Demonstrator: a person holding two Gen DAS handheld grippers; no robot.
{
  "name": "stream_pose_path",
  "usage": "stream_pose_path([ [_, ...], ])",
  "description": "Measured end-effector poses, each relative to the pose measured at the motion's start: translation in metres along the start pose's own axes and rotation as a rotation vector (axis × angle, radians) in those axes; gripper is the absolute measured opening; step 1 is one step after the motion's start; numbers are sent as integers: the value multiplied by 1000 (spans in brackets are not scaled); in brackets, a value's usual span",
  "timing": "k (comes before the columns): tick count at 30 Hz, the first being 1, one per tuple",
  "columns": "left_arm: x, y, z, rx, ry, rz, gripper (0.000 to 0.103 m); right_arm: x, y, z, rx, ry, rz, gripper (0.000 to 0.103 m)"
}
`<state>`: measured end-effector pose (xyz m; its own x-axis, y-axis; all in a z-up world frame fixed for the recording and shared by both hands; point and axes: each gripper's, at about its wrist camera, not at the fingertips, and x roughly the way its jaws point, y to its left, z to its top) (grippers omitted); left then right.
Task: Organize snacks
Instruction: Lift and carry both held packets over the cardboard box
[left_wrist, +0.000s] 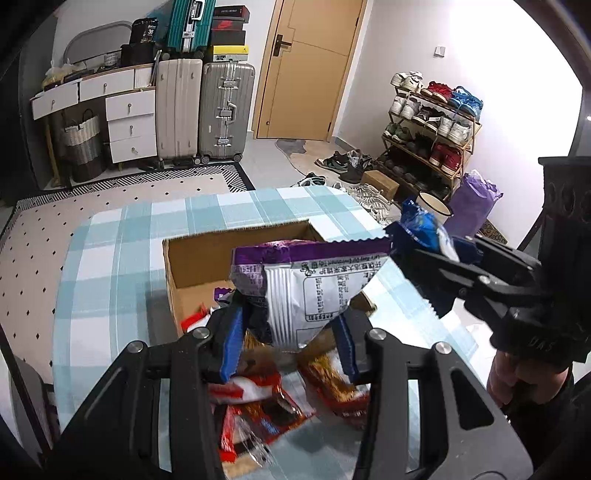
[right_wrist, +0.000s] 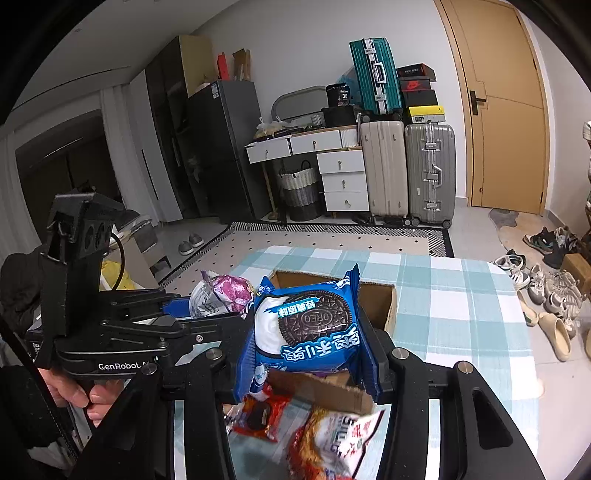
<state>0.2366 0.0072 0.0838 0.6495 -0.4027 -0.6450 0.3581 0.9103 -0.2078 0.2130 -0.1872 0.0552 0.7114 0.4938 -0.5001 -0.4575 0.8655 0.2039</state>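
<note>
My left gripper (left_wrist: 291, 332) is shut on a purple and white snack bag (left_wrist: 306, 288) held above the open cardboard box (left_wrist: 192, 266). My right gripper (right_wrist: 306, 354) is shut on a blue Oreo packet (right_wrist: 310, 325), also above the box (right_wrist: 376, 299). The right gripper with its blue packet (left_wrist: 424, 229) shows at the right of the left wrist view. The left gripper with the purple bag (right_wrist: 221, 295) shows at the left of the right wrist view. Red and orange snack packets (left_wrist: 266, 406) (right_wrist: 332, 439) lie loose below the grippers.
The box stands on a table with a blue and white checked cloth (left_wrist: 122, 258). Beyond it are a patterned rug (left_wrist: 44, 236), suitcases (left_wrist: 225, 110), a white drawer unit (left_wrist: 129, 122), a wooden door (left_wrist: 306, 66) and a shoe rack (left_wrist: 432, 122).
</note>
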Motion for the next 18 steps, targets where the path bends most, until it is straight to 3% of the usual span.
stream_pose_path([
  [7, 36, 4, 31, -2, 4, 0, 39, 30, -14, 14, 17, 16, 8, 47],
  [18, 106, 31, 37, -46, 65, 9, 40, 87, -32, 17, 30, 65, 14, 47],
])
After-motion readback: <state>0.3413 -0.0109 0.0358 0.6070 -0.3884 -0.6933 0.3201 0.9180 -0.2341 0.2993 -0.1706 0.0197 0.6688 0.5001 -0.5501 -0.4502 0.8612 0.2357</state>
